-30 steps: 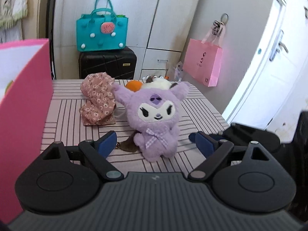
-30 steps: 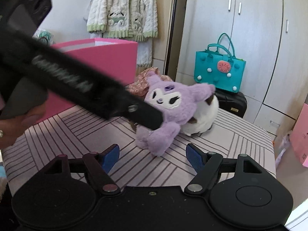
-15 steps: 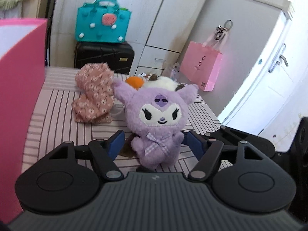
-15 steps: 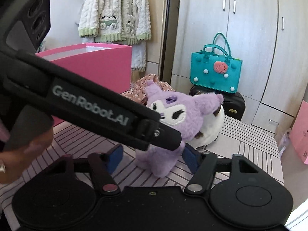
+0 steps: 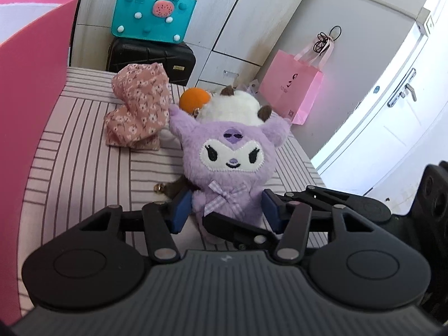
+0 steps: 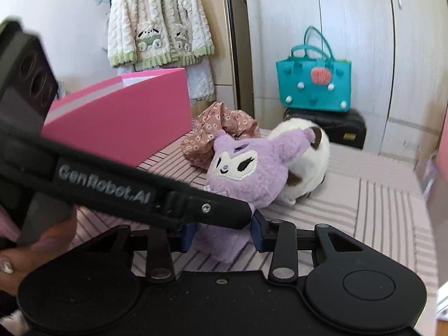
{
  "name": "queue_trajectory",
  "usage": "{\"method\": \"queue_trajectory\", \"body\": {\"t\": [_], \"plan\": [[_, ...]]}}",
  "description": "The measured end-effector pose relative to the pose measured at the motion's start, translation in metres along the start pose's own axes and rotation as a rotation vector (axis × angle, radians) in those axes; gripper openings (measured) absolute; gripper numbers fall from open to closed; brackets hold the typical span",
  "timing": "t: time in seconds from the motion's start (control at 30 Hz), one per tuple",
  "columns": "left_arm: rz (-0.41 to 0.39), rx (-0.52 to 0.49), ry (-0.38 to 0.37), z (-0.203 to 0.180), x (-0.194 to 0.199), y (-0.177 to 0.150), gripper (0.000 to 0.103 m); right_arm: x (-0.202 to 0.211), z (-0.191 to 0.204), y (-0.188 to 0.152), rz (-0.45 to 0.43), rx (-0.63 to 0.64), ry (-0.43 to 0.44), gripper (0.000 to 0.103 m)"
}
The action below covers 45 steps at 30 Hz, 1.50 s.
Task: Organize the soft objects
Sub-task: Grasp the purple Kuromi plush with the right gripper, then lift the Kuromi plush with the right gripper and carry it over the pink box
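Left gripper (image 5: 226,210): jaws just closing around purple plush (image 5: 229,165), pads flanking its body.
Right gripper (image 6: 224,232): jaws just closing on its leg.
Risk: opposed pulls could stretch or drop it.

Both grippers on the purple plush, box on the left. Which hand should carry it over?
Probably left. The left gripper brackets the purple plush at its body, jaws just closing, and the pink box sits on its side. The right gripper only straddles a foot.
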<state>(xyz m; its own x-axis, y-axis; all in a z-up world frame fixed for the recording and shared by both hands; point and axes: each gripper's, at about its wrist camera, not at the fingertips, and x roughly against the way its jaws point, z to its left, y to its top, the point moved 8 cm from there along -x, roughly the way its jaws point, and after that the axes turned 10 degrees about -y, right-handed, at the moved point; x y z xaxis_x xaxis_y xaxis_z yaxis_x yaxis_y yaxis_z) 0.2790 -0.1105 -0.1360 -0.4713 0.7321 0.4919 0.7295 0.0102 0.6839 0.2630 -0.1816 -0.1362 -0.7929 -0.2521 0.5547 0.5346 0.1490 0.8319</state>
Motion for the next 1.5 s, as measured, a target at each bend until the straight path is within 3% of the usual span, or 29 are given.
{"method": "queue_trajectory", "body": {"t": [0.27, 0.4, 0.63, 0.83, 1.03, 1.5], "plan": [[0.05, 0.054, -0.001, 0.0, 0.011, -0.012, 0.061, 0.008, -0.001, -0.013, 0.105, -0.193, 0.188, 0.04], [0.072, 0.082, -0.004, -0.001, 0.017, -0.019, 0.063, 0.014, 0.003, -0.022, 0.14, -0.232, 0.24, 0.039], [0.106, 0.09, -0.004, -0.005, 0.023, -0.032, 0.053, 0.018, 0.01, -0.03, 0.169, -0.221, 0.244, 0.039], [0.091, 0.084, 0.013, -0.011, 0.027, -0.034, 0.044, 0.022, 0.011, -0.029, 0.161, -0.189, 0.201, 0.04], [0.094, 0.074, 0.025, -0.016, 0.032, -0.038, 0.043, 0.026, 0.012, -0.031, 0.199, -0.213, 0.213, 0.04], [0.221, 0.077, 0.037, -0.029, 0.067, -0.043, 0.044, 0.053, 0.041, -0.027, 0.313, -0.243, 0.312, 0.04]]}}
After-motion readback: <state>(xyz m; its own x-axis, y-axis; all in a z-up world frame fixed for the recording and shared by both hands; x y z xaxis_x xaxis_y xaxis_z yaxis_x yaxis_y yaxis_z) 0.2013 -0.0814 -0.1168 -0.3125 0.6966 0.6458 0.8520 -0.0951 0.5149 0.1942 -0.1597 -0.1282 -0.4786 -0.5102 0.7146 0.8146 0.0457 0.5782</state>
